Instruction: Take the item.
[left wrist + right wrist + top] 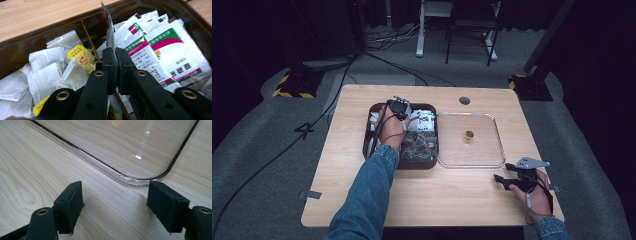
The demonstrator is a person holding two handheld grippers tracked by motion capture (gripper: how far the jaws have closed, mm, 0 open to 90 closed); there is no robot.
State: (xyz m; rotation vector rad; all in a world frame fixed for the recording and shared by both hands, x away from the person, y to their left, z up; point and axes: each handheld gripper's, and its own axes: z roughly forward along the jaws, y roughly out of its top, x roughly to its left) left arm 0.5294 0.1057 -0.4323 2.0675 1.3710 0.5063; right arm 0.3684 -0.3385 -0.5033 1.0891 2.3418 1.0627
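Sachet point(109, 37), thin and upright, pinched edge-on between the closed jaws of the left gripper point(116, 53), over the brown divided box point(370, 131). Compartments hold tea bags point(43, 70) and printed packets point(172, 50). Clear lid point(469, 140) lies beside the box. Right gripper point(115, 197) rests on the wooden table point(432, 195), jaws wide apart, holding nothing.

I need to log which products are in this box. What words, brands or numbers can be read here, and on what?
White sachets with green and magenta bands: printed characters, large ones near the lower edge and fine print on a neighbour, too blurred to read.
Yellow tags on the tea bags: a red mark, too small to read.
Sachet pinched edge-on in the left gripper: nothing legible.
Clear lid: no text.
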